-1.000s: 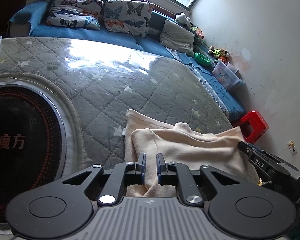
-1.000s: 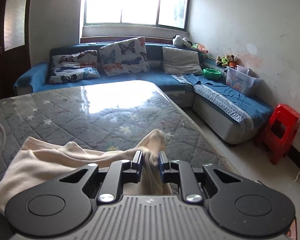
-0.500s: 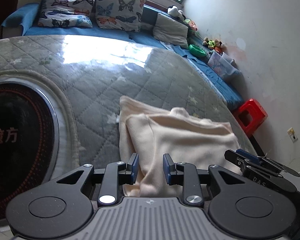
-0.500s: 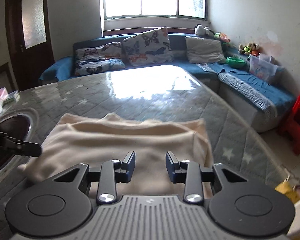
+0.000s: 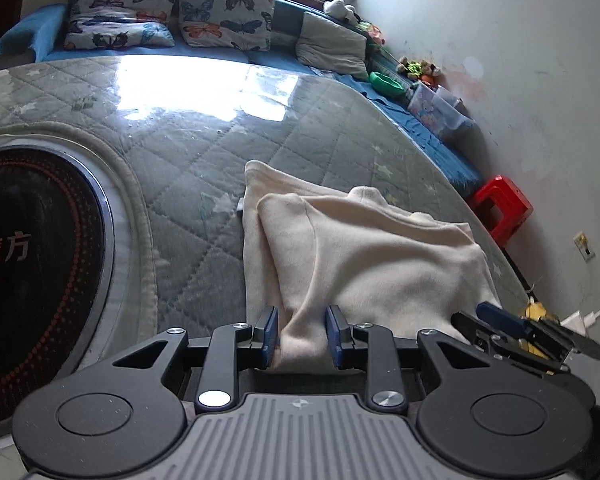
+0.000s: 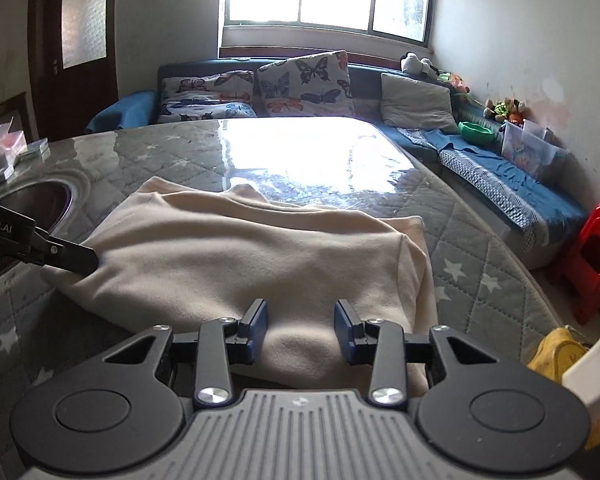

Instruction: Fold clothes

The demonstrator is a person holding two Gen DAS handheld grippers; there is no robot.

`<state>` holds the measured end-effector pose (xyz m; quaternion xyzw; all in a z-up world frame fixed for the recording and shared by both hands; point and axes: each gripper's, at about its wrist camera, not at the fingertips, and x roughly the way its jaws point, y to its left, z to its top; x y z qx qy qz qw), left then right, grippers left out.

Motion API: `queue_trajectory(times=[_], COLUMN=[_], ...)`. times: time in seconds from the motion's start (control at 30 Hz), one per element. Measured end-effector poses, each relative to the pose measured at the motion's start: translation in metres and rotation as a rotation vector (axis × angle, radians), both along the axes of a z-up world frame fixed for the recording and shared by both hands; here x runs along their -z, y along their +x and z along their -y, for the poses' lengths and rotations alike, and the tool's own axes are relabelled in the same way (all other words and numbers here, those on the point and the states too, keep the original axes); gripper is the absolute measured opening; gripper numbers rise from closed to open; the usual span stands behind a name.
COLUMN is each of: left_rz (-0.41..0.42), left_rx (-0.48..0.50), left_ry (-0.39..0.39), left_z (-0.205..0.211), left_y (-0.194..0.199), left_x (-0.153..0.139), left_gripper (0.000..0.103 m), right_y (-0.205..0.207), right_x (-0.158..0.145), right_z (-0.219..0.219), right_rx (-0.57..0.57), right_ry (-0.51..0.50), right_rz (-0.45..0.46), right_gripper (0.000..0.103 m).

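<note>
Now both the left gripper point(image 5: 302, 334) and right gripper point(image 6: 301, 328) have let go, fingers spread wide and empty over the cream sweater point(image 6: 240, 256), so this fold looks laid down

I see a table point(image 6: 188, 152) covered with grey quilted star-print cloth under glossy clear film. On it lie a folded cream garment point(image 5: 364, 256), a round black inset cooktop point(image 5: 36, 264) and small boxes point(image 6: 8, 152) at its far-left edge.

Left gripper point(image 5: 302, 333) and right gripper point(image 6: 301, 327) — both parted (fingers level).
</note>
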<state>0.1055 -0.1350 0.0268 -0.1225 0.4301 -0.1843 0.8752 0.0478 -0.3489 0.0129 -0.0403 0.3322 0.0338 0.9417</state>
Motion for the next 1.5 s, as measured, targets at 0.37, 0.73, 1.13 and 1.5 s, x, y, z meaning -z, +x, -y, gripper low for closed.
queue_trajectory(times=[0.37,0.73,1.13,1.5], left_rz=[0.011,0.045,0.115,0.101], left_rx=[0.062,0.082,0.135,0.138], left_ry=[0.022,0.062,0.075,0.082], left_z=[0.0,-0.002,0.026,0.028], left_y=[-0.019,-0.03,-0.015,-0.007], left_x=[0.0,-0.014,-0.024,-0.012], left_gripper=[0.029,0.029,0.028,0.029], right_y=[-0.012,0.015,0.081,0.106], right_x=[-0.01,-0.04,-0.019,0.0], right_z=[-0.007,-0.013,-0.012,-0.013], right_rx=[-0.008,-0.06,-0.007,0.036], right_ry=[-0.027,0.042,0.095,0.115], right_rz=[-0.008,0.006,-0.072,-0.072], right_gripper=[0.037,0.036,0.035,0.036])
